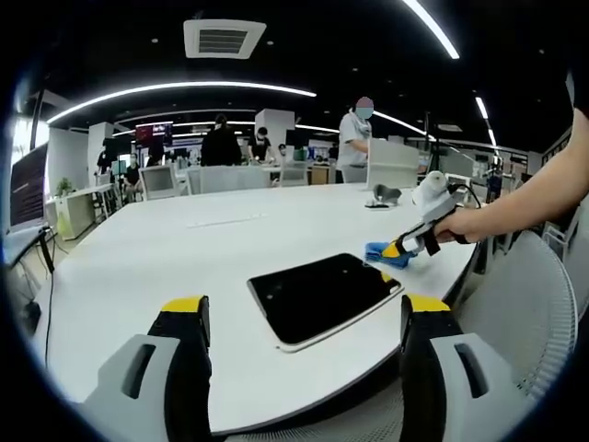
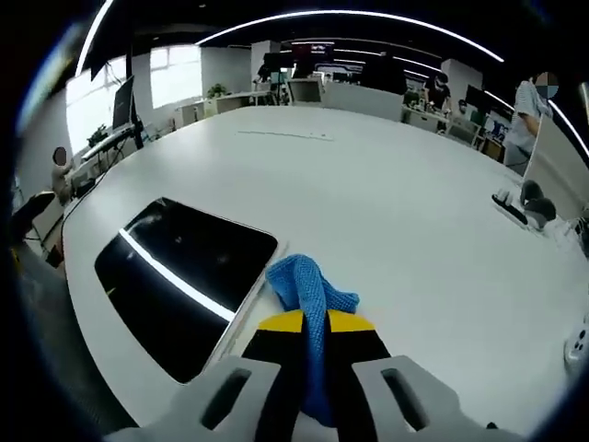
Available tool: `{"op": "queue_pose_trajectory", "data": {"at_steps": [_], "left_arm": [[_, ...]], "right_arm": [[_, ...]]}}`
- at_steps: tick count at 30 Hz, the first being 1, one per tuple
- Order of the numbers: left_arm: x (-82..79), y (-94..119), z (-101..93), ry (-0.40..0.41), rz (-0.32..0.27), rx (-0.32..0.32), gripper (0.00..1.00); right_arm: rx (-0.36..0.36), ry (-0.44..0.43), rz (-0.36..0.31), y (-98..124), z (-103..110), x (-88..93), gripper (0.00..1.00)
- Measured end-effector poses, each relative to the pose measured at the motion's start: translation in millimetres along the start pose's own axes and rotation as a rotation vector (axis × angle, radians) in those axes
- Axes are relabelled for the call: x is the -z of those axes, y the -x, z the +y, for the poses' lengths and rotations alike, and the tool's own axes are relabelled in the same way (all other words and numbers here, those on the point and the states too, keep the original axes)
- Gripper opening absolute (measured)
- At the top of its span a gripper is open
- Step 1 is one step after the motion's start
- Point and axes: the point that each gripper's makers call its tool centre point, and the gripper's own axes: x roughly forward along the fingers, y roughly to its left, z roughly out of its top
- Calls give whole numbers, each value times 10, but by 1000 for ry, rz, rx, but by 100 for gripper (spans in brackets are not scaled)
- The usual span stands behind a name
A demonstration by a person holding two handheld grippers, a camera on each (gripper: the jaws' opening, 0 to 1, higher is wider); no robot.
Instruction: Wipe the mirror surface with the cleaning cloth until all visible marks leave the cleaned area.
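Note:
A dark rectangular mirror (image 1: 322, 296) with a white frame lies flat on the white table (image 1: 202, 267), close to the near edge. My left gripper (image 1: 304, 318) hangs open above the table edge, short of the mirror, holding nothing. My right gripper (image 1: 402, 249) comes in from the right, shut on a blue cleaning cloth (image 1: 385, 255) at the mirror's far right corner. In the right gripper view the cloth (image 2: 308, 290) bunches out between the shut gripper (image 2: 315, 322) jaws, resting beside the mirror (image 2: 179, 276) frame's edge on the table (image 2: 396, 212).
A person's arm (image 1: 534, 193) holds the right gripper. A white object (image 1: 433, 189) and a small dark item (image 1: 384, 195) sit at the table's far right. Chairs (image 1: 161, 180), desks and several people stand beyond the table. A mesh chair (image 1: 525, 304) is at near right.

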Motion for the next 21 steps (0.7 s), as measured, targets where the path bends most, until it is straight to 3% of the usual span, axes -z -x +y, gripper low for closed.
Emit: {"op": "queue_pose_trajectory", "data": {"at_steps": [5,9,15,21], "left_arm": [[-13,4,-6,-1,-4,-2,83],[-27,8,-17,-1,-9,-2,83],[-26,9,-22,-1,-8,-2,83],[-20,5,-19,1,-9,2,83]], "right_arm": [[-6,-22,-103,4,44,-338,1],[6,-48,-115,-51,90,-519,1],[-39,-88,-97,-377,170,-575,1],[-52,-56,-47,-586,336,-524,1]]}}
